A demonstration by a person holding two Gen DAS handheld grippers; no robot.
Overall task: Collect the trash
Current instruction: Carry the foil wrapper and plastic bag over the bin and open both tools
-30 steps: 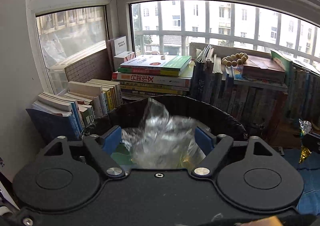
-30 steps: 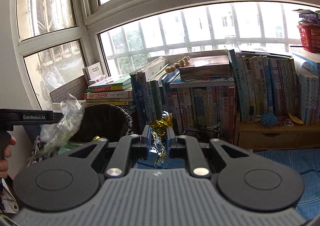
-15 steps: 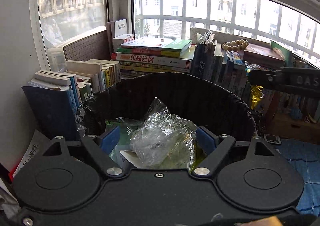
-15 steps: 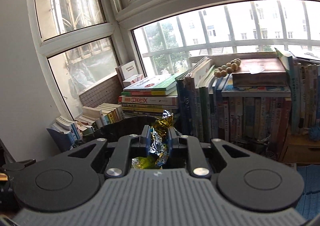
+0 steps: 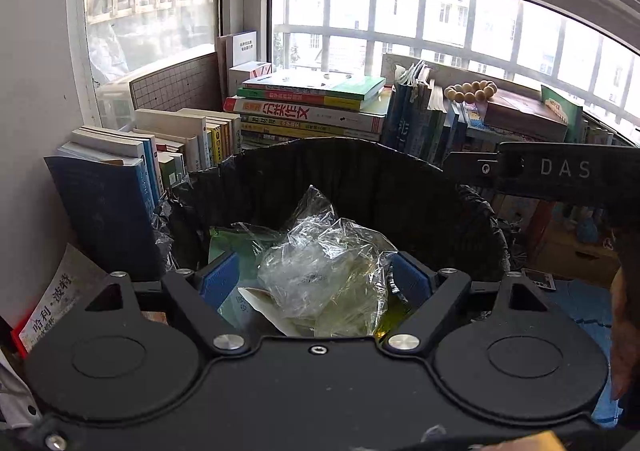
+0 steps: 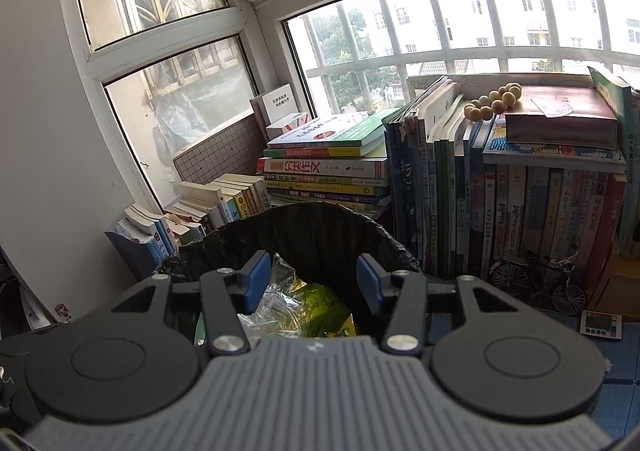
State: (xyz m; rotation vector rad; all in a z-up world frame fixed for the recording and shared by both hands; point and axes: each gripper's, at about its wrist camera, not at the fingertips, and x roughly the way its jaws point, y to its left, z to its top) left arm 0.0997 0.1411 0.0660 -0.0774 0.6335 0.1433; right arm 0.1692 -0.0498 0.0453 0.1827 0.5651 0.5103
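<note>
A bin with a black liner stands among books, and both grippers hang over its near rim. My left gripper is open; the crumpled clear plastic bag lies loose in the bin below, apart from the blue pads. The right gripper has its jaws opening, with nothing between them. Beneath it lie a yellow-green wrapper and clear plastic inside the bin. I cannot pick out the gold foil wrapper. The right tool's black bar crosses the left wrist view.
Stacks and rows of books crowd the windowsill corner behind and beside the bin. A string of wooden beads rests on top. A small bicycle model and a timer sit on the right. A hand shows at the edge.
The right gripper swung left over the bin and spread its jaws; the foil wrapper it pinched is gone from them. The clear plastic settled into the bin under the left gripper.
</note>
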